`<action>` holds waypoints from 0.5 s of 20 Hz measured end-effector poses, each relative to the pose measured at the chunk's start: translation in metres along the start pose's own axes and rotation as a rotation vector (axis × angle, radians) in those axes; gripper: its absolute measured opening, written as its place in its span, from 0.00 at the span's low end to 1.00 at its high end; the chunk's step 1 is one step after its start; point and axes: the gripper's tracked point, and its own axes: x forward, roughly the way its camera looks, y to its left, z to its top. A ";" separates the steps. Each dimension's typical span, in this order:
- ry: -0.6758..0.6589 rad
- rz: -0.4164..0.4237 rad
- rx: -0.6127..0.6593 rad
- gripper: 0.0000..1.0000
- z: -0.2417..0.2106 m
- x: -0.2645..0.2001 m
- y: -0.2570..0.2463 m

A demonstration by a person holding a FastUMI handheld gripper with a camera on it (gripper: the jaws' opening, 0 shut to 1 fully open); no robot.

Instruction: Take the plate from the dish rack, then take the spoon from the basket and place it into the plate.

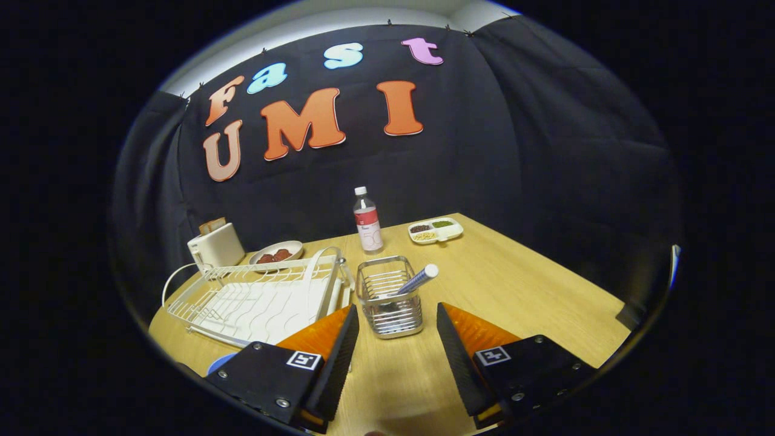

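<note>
The spoon (416, 281) stands tilted in the wire basket (389, 303), its handle leaning out over the basket's right rim with the rounded end pointing up and away to the right; its bowl end is down inside the basket and hard to make out through the wires. The basket sits on the wooden table (514, 290) just ahead of the gripper (396, 342), roughly in line with the gap between the two fingers, which are spread wide apart and hold nothing. A small blue curved edge peeks out beside the left finger, low at the table's near side; it may be the plate (219, 362), but too little of it shows to be sure. The white dish rack (260, 297) lies to the left of the basket, almost touching it, with its wire frame and ribbed tray showing no dish standing in it. Beyond the rack are a white toaster (216, 245) with bread in its slot and a shallow bowl (277, 251) of reddish pieces. Behind the basket stands an upright bottle (367, 221) with a white cap, and to its right a divided tray (436, 230) holding small portions of food
</note>
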 end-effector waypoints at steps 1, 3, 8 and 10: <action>-0.010 -0.008 -0.002 0.77 0.004 0.006 -0.004; -0.015 -0.017 0.004 0.77 0.007 0.018 -0.007; -0.011 -0.027 0.020 0.64 0.004 0.042 -0.009; -0.019 -0.015 0.031 0.53 0.004 0.045 -0.004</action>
